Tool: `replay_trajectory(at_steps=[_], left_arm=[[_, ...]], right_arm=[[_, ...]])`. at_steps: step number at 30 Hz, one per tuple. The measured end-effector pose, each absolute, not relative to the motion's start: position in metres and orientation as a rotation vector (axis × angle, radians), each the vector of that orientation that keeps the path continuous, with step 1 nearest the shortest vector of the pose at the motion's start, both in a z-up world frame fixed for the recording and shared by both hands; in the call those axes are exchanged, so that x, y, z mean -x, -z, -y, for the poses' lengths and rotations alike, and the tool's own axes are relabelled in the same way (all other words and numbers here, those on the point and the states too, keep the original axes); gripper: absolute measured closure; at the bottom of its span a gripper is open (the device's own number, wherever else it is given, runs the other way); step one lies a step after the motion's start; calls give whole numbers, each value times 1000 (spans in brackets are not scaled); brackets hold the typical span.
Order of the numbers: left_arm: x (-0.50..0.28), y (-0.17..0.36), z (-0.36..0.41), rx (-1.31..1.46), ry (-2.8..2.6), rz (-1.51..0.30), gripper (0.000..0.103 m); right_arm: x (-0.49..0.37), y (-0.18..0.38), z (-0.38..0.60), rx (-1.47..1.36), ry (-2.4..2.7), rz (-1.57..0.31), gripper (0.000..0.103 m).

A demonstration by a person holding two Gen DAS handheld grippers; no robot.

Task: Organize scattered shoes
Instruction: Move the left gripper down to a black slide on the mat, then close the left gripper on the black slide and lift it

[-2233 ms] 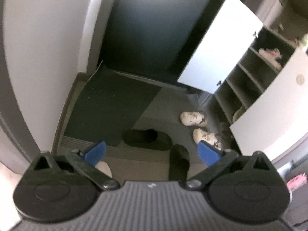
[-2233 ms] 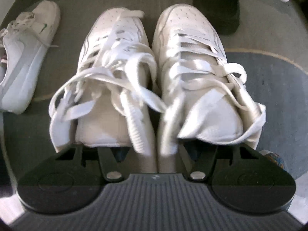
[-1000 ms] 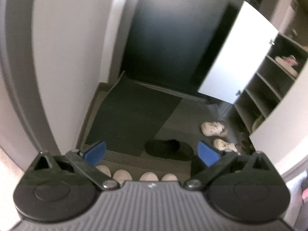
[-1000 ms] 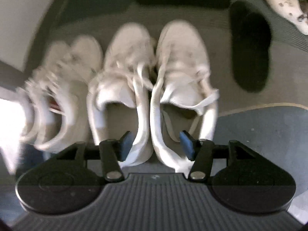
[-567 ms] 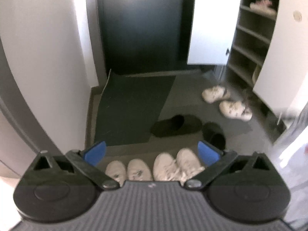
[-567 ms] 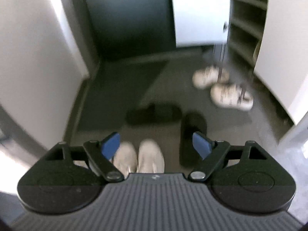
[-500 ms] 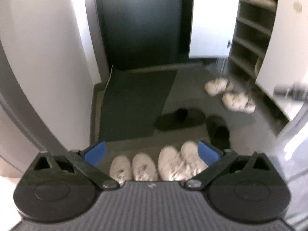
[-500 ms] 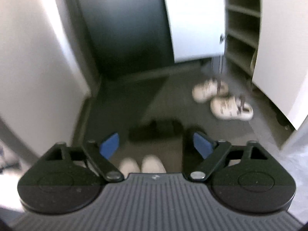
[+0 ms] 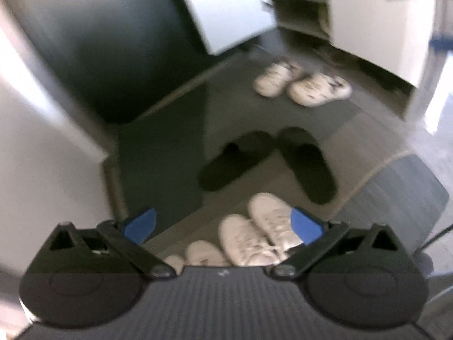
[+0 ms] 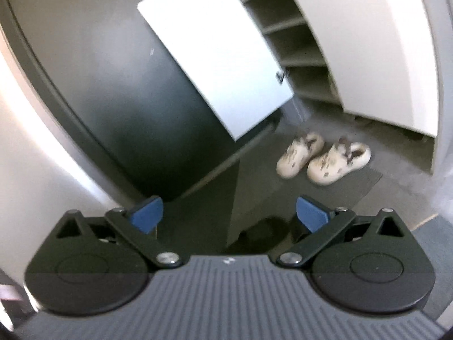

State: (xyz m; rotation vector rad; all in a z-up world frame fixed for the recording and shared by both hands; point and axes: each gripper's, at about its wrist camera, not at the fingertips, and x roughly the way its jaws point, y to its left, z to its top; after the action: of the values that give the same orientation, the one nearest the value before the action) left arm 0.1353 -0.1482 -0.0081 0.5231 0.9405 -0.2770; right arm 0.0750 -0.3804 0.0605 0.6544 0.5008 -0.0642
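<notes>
My left gripper is open and empty, held above the floor. Under it two pairs of white sneakers stand side by side at the edge of the entry floor, the left pair partly hidden by the gripper body. Beyond them lie two black slippers, splayed apart at the heels. Farther off is a pair of cream clogs. My right gripper is open with nothing between its fingers, high above the floor. It faces the cream clogs, with one black slipper just below it.
A shoe cabinet with bare shelves stands at the right, its white door swung open over the floor. A dark entrance door fills the back and a dark mat lies in front of it. White walls close the left side.
My right gripper opened off the white sneakers, leaving them on the floor, and rose until it faces the cabinet. My left gripper swung and rolled, now looking down on the shoes.
</notes>
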Motion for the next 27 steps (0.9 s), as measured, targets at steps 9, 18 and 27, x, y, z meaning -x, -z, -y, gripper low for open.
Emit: replay_trajectory(at_steps=[9,18,27], left_arm=[[-233,129,240,-618,435,-951,2],[-319,297,273,-694,508,-936,7],[-389,393,280,-544,387,-952,18]], right_arm=[[-118,12,452,-407,240,-606,0],[-186,190,475,-480,288,-733,0],[-190,286,462,-448,266,-789,0]])
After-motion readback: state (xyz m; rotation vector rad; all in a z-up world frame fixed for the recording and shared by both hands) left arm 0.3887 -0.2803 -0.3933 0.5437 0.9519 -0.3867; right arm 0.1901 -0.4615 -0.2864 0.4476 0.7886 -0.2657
